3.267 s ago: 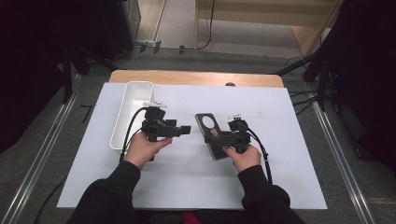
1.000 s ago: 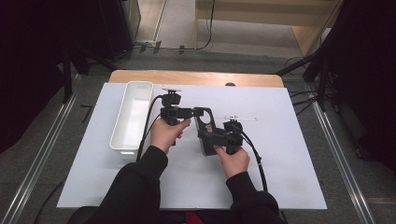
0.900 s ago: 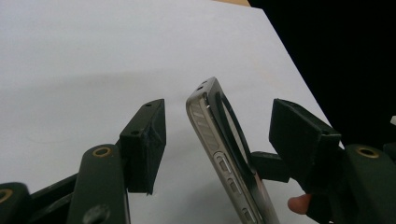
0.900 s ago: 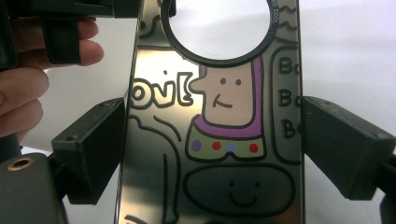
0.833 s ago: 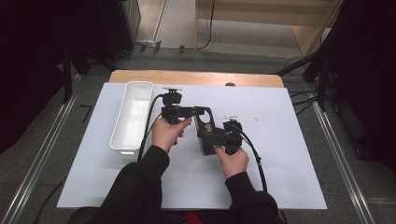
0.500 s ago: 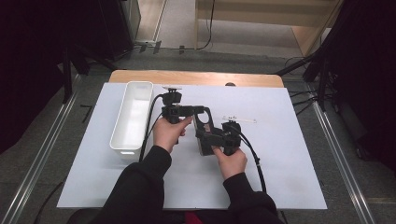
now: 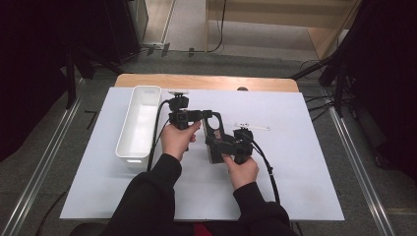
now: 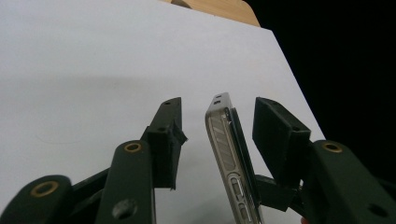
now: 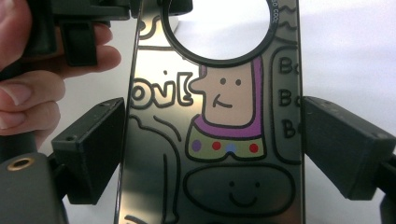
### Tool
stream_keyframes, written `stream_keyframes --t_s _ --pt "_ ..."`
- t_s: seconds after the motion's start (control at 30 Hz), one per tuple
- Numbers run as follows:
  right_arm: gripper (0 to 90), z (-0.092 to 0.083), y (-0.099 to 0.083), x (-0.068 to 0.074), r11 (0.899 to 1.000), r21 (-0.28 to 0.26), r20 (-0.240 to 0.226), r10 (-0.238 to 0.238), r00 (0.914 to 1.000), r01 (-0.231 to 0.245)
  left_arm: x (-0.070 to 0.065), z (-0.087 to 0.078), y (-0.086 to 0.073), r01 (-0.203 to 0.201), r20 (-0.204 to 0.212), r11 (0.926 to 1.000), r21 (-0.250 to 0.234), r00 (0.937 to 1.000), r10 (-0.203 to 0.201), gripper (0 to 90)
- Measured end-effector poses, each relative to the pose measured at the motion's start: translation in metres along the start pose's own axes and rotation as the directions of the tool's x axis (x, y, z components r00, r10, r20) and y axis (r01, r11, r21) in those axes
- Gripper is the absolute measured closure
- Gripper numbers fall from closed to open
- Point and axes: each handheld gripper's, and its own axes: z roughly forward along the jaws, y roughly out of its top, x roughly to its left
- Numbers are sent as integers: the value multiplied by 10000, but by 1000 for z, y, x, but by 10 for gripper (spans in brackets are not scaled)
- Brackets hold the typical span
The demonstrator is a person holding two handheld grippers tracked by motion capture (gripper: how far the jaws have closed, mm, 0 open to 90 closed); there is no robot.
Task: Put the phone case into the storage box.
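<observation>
At frame centre, the right gripper (image 7: pixel 222 143) pinched the phone case (image 7: pixel 215 132) across its width. The left gripper (image 8: pixel 215 135) had just been closing around its top edge, pads not yet touching.

phone case (image 9: pixel 219 140): we see a shiny dark surface with black cartoon outlines — a peach face, a purple collar, red, blue and purple dots
phone edge (image 8: pixel 229 154): silver-grey with ribbed markings
left gripper (image 8: pixel 215 140): black, brass rivets
right gripper (image 9: pixel 210 149): black
bin (image 7: pixel 139 120): white
mat (image 7: pixel 305 162): we see plain white
table (image 7: pixel 206 81): light wood — a strip at the far edge
</observation>
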Motion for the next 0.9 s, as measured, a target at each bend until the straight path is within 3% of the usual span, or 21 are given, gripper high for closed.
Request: stream_keyframes --t_s 0.3,0.9 --pt "97 1 -1 3 9999 -143 56 -30 10000 31 2 1 1 512 172 9987 -66 9985 -511 597" --pt "97 2 -1 4 9996 -279 142 -39 9999 43 3 3 2 805 470 9967 -51 9957 -802 720"
